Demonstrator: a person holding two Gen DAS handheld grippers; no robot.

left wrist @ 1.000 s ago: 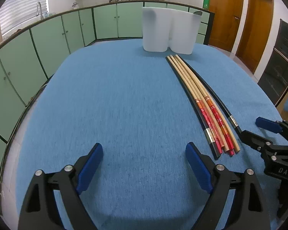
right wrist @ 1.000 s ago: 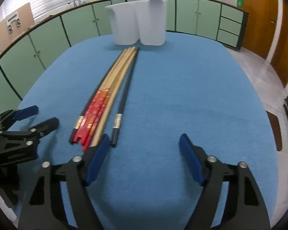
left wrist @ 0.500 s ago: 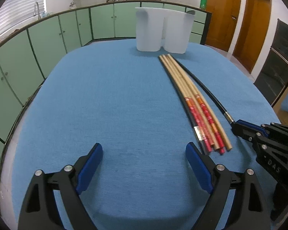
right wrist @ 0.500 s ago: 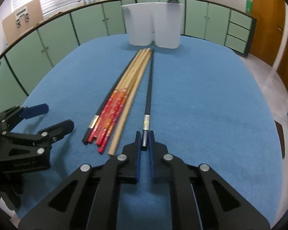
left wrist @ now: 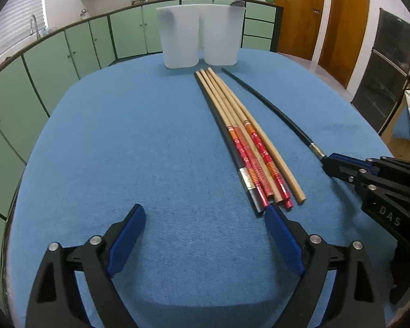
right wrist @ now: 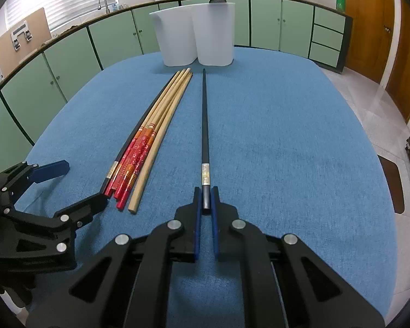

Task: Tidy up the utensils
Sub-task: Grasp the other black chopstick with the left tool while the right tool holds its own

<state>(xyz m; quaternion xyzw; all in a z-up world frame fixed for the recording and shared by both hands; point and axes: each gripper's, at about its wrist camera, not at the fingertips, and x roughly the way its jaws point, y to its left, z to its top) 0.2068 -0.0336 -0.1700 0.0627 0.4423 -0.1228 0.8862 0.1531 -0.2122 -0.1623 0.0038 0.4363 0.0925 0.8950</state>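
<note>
The right claw [right wrist: 205, 201] grips the black chopstick [right wrist: 204, 125] by its end; the left claw [left wrist: 205, 235] gapes wide above the bench [left wrist: 123, 142].

Lettering "DAS" stands in pale raised capitals on the black body of the right gripper [left wrist: 326, 162], at the right edge of the left wrist view; any further letters are cut off or hidden. The silver bands on the black chopstick [right wrist: 205, 125] and on the black one in the bundle [left wrist: 244, 179] bear marks too small to read. No other text, number or sign is legible in either view.
</note>
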